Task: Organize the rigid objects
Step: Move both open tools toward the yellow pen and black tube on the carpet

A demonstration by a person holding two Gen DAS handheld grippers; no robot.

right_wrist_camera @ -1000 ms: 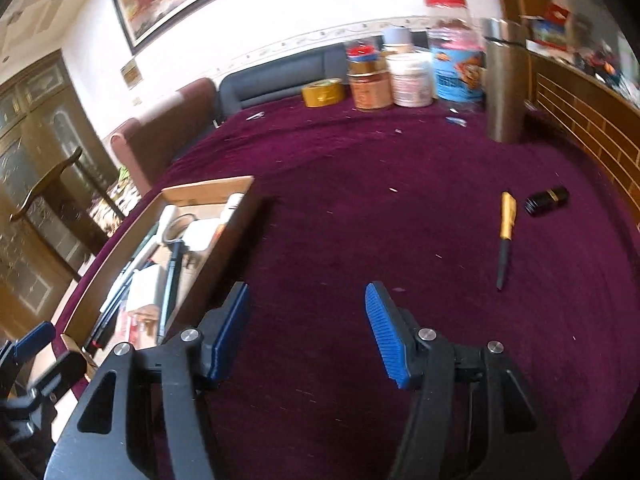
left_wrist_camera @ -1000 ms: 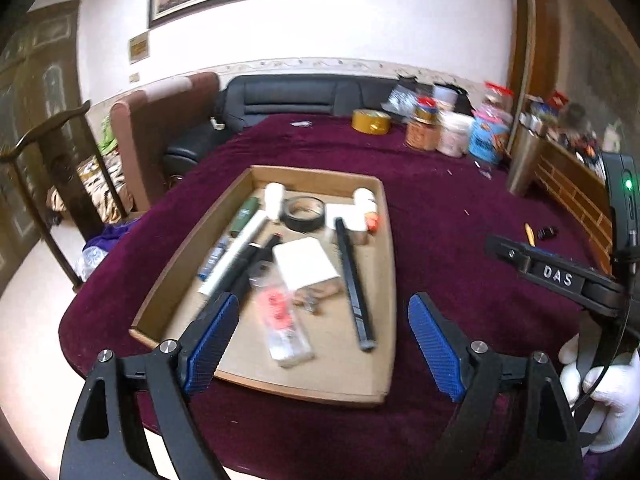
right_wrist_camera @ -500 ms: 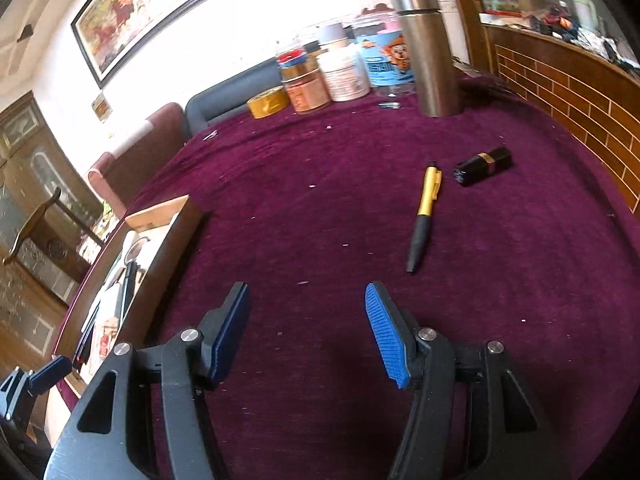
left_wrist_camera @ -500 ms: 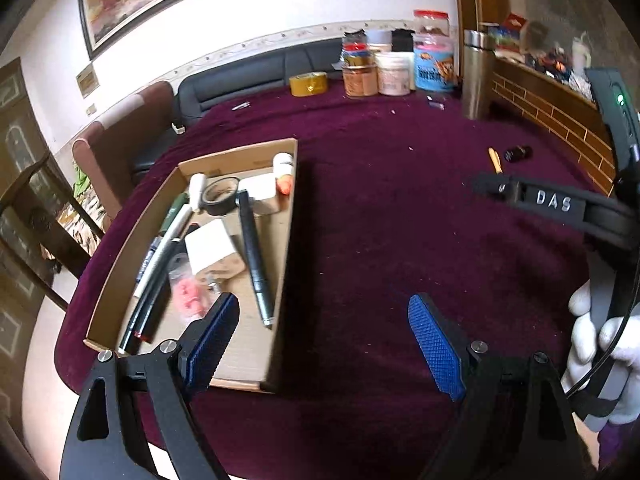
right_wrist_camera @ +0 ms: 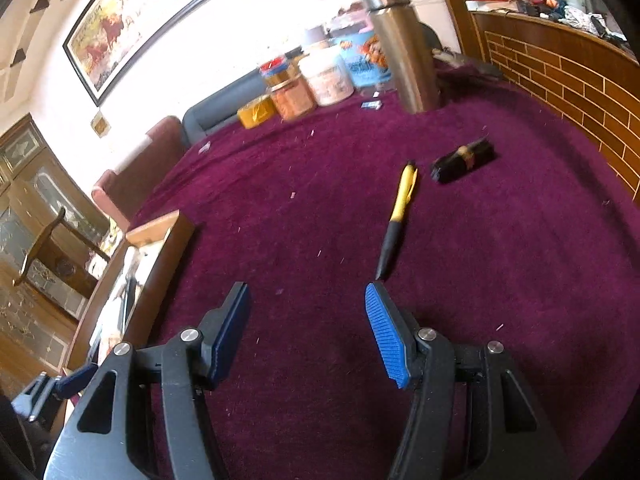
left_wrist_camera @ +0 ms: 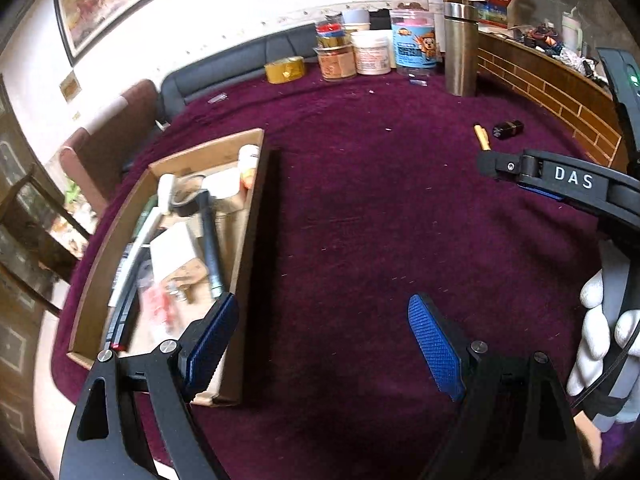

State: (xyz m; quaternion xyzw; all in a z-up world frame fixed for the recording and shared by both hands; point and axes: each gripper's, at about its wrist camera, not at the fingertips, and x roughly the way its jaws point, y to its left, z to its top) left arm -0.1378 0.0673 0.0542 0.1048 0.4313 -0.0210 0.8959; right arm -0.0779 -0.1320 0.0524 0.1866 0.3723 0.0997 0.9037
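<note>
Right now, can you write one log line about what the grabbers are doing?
left gripper: open, empty, near tray | right gripper: open, empty, facing pen | pen and black tube: on cloth, outside tray

"DAS" on right gripper [left_wrist_camera: 520, 170]

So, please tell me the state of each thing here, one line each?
left hand-held gripper: open, empty
right hand-held gripper: open, empty
pen: lying flat on the cloth
small black case: lying on its side
cardboard tray: already holds items
steel flask: upright
</note>
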